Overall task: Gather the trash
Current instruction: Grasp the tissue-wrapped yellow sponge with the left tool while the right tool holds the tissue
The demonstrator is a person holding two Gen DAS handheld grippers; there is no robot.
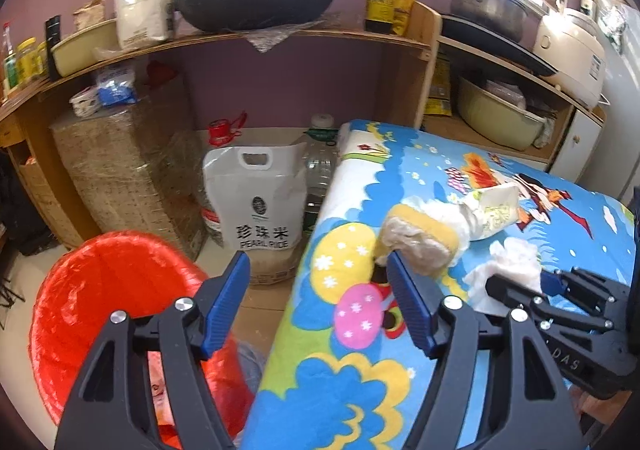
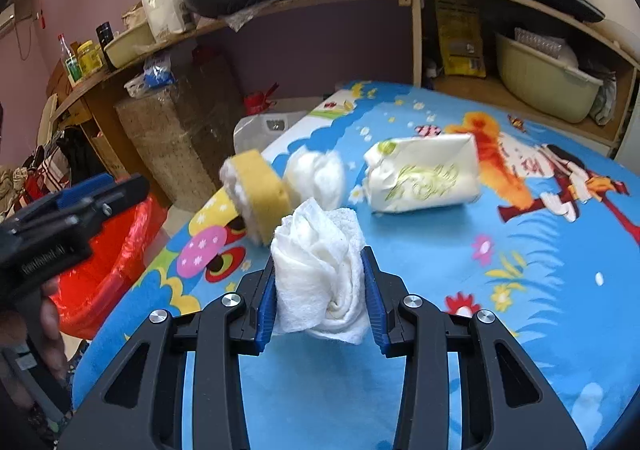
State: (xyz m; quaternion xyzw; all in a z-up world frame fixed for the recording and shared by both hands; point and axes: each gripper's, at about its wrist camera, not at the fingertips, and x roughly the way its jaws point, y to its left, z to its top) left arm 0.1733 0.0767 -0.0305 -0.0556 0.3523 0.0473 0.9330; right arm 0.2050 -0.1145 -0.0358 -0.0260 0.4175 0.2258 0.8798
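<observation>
Left wrist view: left gripper (image 1: 318, 270) wide open, nothing btwn jaws, tips near the yellow sponge (image 1: 420, 240) at the edge of the cartoon tablecloth (image 1: 460, 330). Red-lined bin (image 1: 104, 298) on floor just beside that cloth edge. Right gripper (image 1: 516, 286) on the crumpled tissue (image 1: 508, 262).

Right wrist view: right gripper (image 2: 320, 274) closed on tissue (image 2: 320, 278), pads pressing both sides, on the cloth (image 2: 500, 290). Sponge (image 2: 256, 193) & white packet (image 2: 424, 173) beyond it; bin (image 2: 104, 270) off the cloth's edge.
</observation>
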